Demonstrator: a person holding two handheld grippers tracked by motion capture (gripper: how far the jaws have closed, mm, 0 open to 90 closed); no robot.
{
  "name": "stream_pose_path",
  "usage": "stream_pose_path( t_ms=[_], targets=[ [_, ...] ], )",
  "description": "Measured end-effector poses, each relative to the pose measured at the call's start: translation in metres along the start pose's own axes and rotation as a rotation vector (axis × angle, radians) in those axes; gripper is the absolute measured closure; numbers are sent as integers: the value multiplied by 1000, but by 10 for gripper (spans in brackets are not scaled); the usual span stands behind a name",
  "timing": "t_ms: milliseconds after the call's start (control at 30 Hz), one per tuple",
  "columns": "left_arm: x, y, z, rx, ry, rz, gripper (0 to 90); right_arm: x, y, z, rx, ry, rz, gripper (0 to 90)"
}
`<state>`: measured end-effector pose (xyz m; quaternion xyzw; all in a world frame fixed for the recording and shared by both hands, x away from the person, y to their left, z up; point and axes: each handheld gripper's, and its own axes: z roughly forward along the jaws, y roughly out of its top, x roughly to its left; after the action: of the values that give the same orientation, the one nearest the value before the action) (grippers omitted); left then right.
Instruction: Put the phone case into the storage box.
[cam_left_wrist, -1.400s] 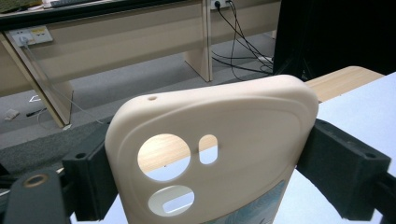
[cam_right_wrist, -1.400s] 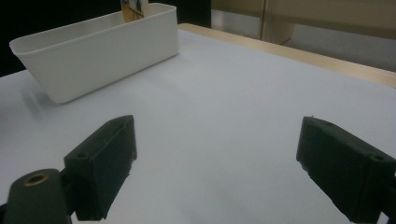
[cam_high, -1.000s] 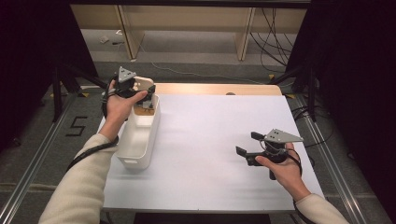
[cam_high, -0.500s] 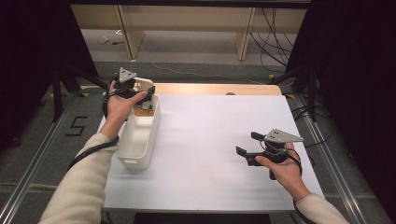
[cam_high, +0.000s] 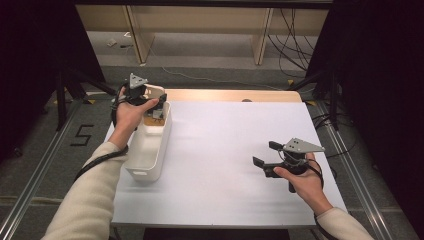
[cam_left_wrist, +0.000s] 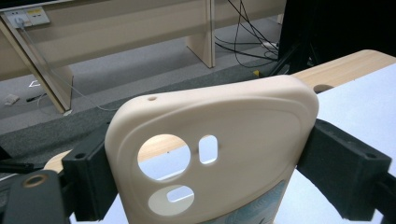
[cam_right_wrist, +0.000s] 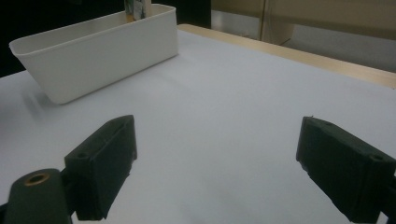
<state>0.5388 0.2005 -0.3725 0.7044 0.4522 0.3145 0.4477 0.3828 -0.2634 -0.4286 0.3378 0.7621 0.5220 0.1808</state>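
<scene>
Nothing has shifted since a second ago: both hands sit where they were and neither pair of jaws has opened or closed. So the work looks paused, with the phone case clamped edge to edge in the left gripper, its jaws spread wide around it. It is a cream case with camera cut-outs, held upright over the far end of the white bin, its lower part seemingly inside the rim; whether it touches the bottom I cannot tell. I'd judge the case is either about to be let go into the bin or about to be lifted clear of it, and the stillness does not say which.

The right gripper hovers low over the white table, well away on the near right, jaws wide apart with nothing between them.

For room: the bin lies lengthwise along the table's left edge, so there is little margin on that side, and its narrow walls leave the case little play sideways. The table's far edge, a strip of bare wood, runs just behind the left hand. Between bin and right gripper the tabletop is open and bare, plenty of space for either hand to cross.
</scene>
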Motion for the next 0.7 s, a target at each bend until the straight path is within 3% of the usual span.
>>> stream_pose_path(
  t_ms=[700],
  targets=[
    [1, -4, 12, 50, 0, -9, 124, 1, 0, 0, 0, 2, 0, 132]
  ],
)
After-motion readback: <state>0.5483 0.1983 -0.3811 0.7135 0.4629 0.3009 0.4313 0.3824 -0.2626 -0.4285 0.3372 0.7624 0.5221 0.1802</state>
